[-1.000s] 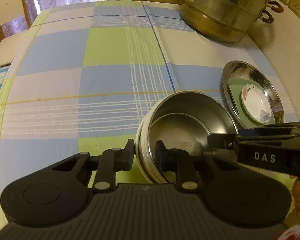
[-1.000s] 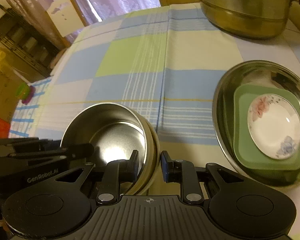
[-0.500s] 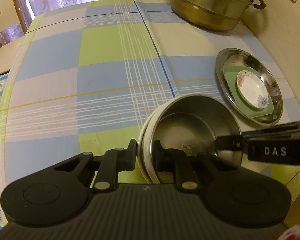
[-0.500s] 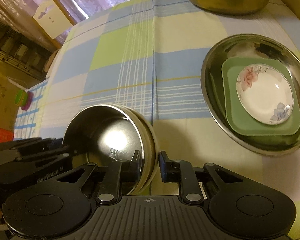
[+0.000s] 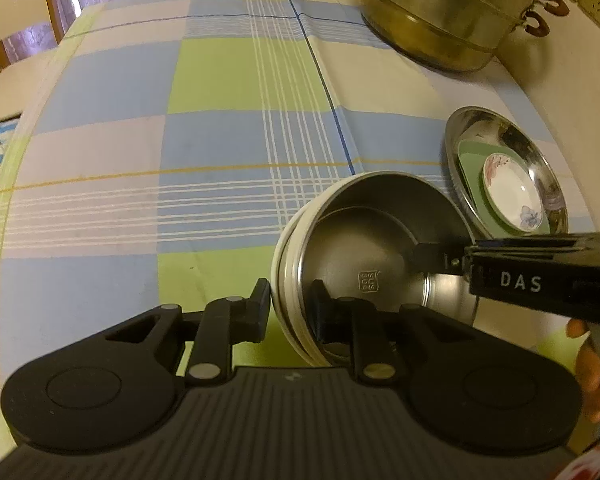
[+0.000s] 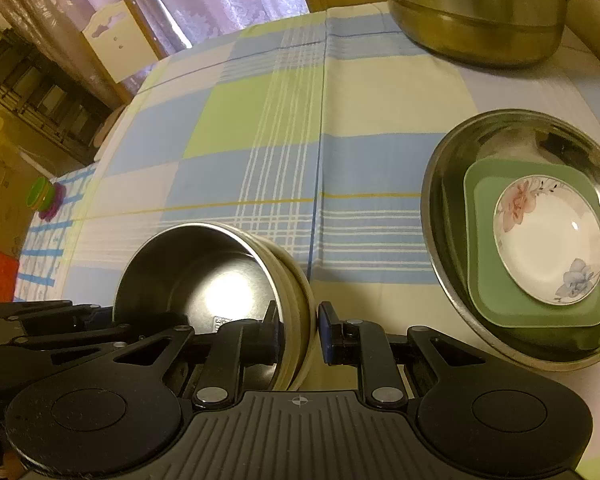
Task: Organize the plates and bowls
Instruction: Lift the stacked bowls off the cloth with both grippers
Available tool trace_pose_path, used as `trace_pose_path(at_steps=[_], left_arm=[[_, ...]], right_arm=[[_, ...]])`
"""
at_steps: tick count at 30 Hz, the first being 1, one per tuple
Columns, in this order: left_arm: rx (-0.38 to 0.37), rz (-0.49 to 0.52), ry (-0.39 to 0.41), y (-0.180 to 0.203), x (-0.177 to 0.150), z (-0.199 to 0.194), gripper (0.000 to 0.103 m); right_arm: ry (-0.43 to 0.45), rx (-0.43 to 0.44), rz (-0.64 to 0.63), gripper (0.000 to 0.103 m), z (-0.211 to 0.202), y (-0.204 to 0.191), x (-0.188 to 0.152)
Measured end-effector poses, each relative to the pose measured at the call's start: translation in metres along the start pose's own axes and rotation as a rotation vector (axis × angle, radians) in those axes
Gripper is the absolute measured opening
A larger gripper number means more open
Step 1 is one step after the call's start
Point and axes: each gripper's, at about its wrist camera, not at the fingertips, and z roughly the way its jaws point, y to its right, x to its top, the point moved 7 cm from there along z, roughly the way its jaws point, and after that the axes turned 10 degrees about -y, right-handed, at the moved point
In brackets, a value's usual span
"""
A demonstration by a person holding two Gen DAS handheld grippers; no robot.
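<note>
One steel bowl [image 5: 380, 248] between the jaws; beyond them one steel dish [image 6: 452, 200], one green plate [image 6: 500, 312], one floral saucer [image 6: 548, 248], one steamer pot [image 6: 476, 16]

A steel bowl [image 6: 204, 280] with a cream outer wall is gripped at its near rim by the right gripper [image 6: 298, 334], one finger inside and one outside. The left gripper [image 6: 60, 320] is seen at the lower left, at the bowl's opposite rim. At the right, a steel dish [image 6: 444, 200] holds a green square plate [image 6: 500, 300] topped by a floral saucer [image 6: 548, 248]. A large pot [image 6: 476, 12] occupies the upper right of the checked tablecloth [image 6: 260, 120].
</note>
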Motion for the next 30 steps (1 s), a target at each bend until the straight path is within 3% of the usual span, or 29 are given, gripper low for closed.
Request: trace_pose_path(at_steps=[7,18,30], left_arm=[[-0.013,0.008,-0.007,0.001,0.003,0.001,0.019],[-0.034,0.007,-0.061,0.007,-0.007,-0.001,0.019],[0.001,0.011,-0.045,0.006,-0.015,-0.002,0.023]], right_arm=[[-0.036,-0.002,0.048,0.02,0.0,0.002,0.002],[-0.164,-0.004,0.104,0.02,-0.008,0.007,-0.009],[-0.09,-0.038,0.059,0.02,-0.01,0.002,-0.021]])
